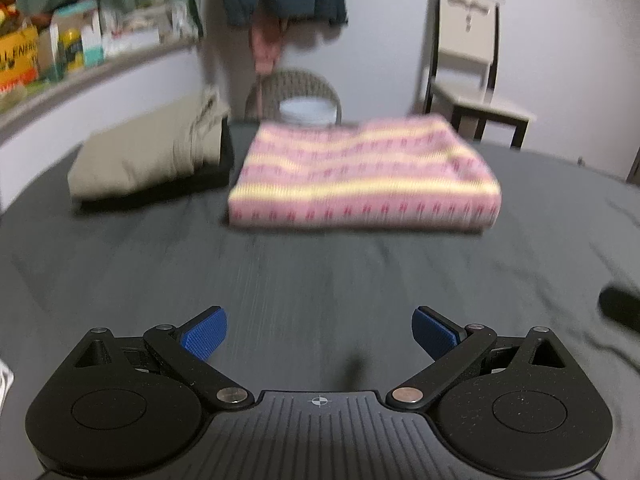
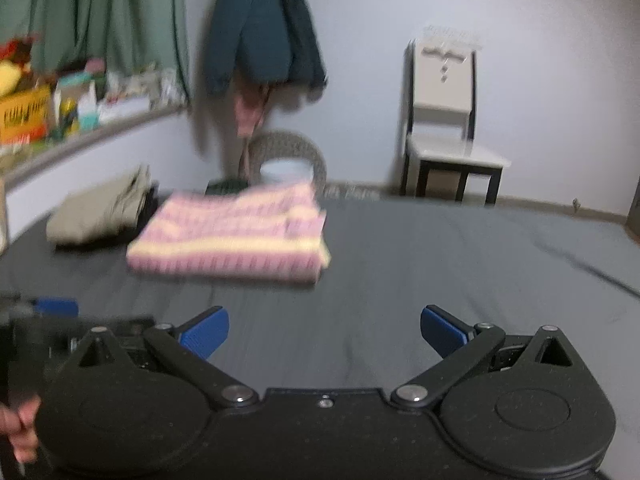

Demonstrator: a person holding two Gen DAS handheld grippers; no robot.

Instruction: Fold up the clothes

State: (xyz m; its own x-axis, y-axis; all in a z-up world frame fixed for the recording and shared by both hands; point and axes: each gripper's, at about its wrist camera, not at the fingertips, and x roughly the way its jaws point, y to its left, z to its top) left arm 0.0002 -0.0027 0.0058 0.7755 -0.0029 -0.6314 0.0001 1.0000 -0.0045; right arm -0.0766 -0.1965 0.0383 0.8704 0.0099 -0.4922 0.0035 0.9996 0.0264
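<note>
both grippers, left [image 1: 319,334] and right [image 2: 324,332], hover spread and empty over the sheet [image 1: 320,272]; folded pink cloth [image 1: 362,174] ahead, khaki cloth [image 1: 148,156] beside it.

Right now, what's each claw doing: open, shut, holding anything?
Left claw: open, holding nothing, above the dark sheet.
Right claw: open, holding nothing.

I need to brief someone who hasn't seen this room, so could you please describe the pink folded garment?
On the dark grey sheet, look toward the far side. Two folded items lie side by side there; the pink folded garment has pale yellow stripes, unlike the plain khaki folded garment to its left.
</note>
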